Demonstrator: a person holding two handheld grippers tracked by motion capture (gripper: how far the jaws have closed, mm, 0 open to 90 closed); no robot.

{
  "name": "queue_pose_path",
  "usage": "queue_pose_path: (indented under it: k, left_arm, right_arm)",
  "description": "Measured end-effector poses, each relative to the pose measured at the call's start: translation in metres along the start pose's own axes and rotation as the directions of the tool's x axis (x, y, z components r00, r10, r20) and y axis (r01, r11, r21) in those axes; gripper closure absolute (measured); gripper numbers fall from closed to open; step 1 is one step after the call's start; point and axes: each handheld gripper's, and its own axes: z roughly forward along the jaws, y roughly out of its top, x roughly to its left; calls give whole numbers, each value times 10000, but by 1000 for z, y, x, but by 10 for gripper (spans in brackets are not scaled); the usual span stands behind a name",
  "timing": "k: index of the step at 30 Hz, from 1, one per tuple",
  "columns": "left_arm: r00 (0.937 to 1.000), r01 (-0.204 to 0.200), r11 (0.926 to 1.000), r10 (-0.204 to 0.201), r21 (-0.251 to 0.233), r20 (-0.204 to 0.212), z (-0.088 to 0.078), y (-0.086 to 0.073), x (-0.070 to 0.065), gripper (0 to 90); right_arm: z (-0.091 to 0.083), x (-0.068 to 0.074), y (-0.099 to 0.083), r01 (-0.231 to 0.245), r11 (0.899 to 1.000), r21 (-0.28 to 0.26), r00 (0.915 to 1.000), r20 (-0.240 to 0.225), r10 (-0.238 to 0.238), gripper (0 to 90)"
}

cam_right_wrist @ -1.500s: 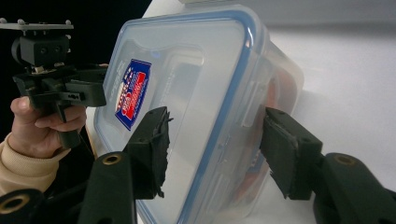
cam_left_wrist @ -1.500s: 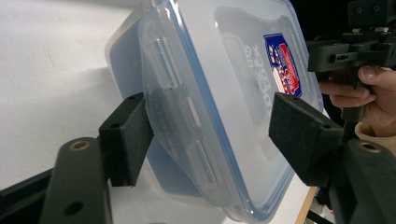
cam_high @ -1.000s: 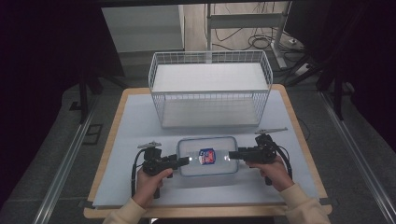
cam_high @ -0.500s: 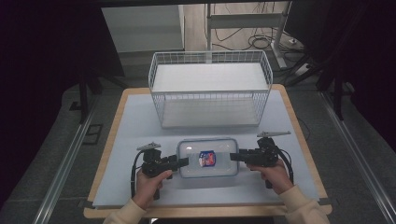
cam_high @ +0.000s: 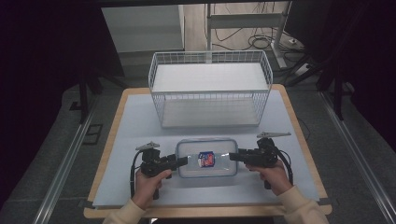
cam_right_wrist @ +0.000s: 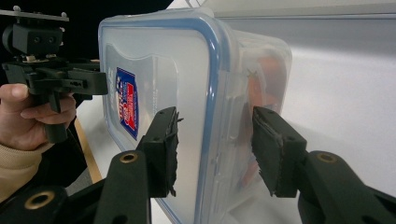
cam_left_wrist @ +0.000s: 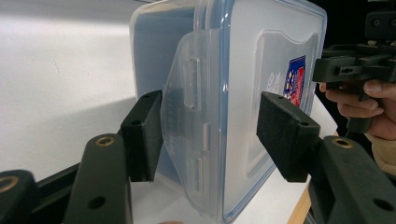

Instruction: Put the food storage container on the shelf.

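A clear plastic container (cam_high: 207,158) with a blue-rimmed lid and a red-and-blue label lies flat on the mat near the front. My left gripper (cam_high: 184,161) is at its left end. In the left gripper view this gripper (cam_left_wrist: 212,135) stands open, its jaws straddling the end's latch flap (cam_left_wrist: 184,126), which sticks out from the wall. My right gripper (cam_high: 232,157) is at the right end. It (cam_right_wrist: 218,151) is open too, one jaw over the lid (cam_right_wrist: 154,79) and the other beside the wall. Something orange shows dimly through that wall.
A white wire basket (cam_high: 210,88) stands across the back of the table, just behind the container. The pale blue mat (cam_high: 130,121) covers the wooden top. Table edges lie close to either hand, and dark floor with rails and cables surrounds it.
The right hand and its gripper have shifted slightly toward the front edge. The container and the left gripper have stayed where they were.
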Motion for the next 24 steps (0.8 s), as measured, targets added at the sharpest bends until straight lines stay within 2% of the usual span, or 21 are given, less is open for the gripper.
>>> queue_pose_path:
  k: [5, 24]
  left_arm:
    - [10000, -90, 9999, 90, -74, -28, -2, 1, -1, 426]
    - [9993, -332, 9988, 338, -369, 161, -9, 11, -10, 440]
  right_arm:
    - [0, 1, 0, 6, 10000, -47, 10000, -60, -7, 525]
    - [-11, 9, 10, 546, 9974, -462, 9985, -20, -548, 525]
